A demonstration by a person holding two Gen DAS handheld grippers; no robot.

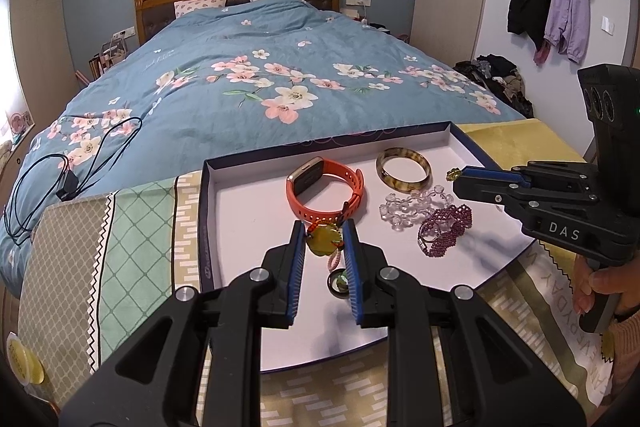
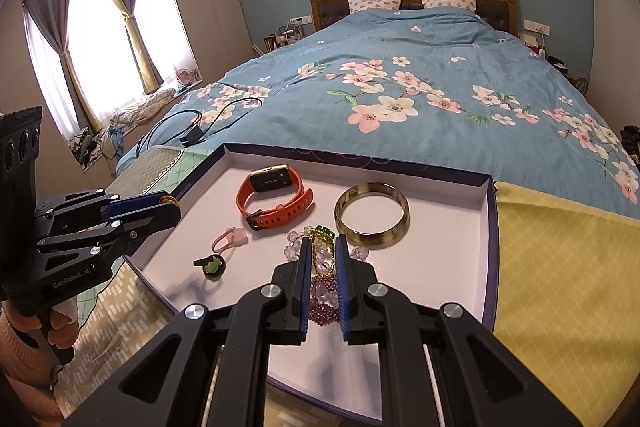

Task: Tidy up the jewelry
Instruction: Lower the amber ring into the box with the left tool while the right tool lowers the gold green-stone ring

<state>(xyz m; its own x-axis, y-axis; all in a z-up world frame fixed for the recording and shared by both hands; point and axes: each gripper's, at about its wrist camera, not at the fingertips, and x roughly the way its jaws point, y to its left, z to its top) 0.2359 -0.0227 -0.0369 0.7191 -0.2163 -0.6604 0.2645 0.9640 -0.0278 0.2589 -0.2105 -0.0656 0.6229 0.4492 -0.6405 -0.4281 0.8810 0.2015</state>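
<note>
Gripping a yellow-green pendant (image 1: 322,238) between its pads, the left gripper (image 1: 323,233) hangs just over the near part of the box lid tray (image 1: 208,223). The right gripper (image 2: 323,247) is clamped on a gold chain with green stones (image 2: 322,251), right above the purple bead bracelet (image 2: 323,301) and clear bead bracelet (image 1: 412,209). Also in the tray: small green ring (image 2: 214,265), pink hair tie (image 2: 228,239), then further back the orange smartwatch (image 2: 274,197) and tortoiseshell bangle (image 2: 373,214). Bed (image 2: 420,87) behind.
</note>
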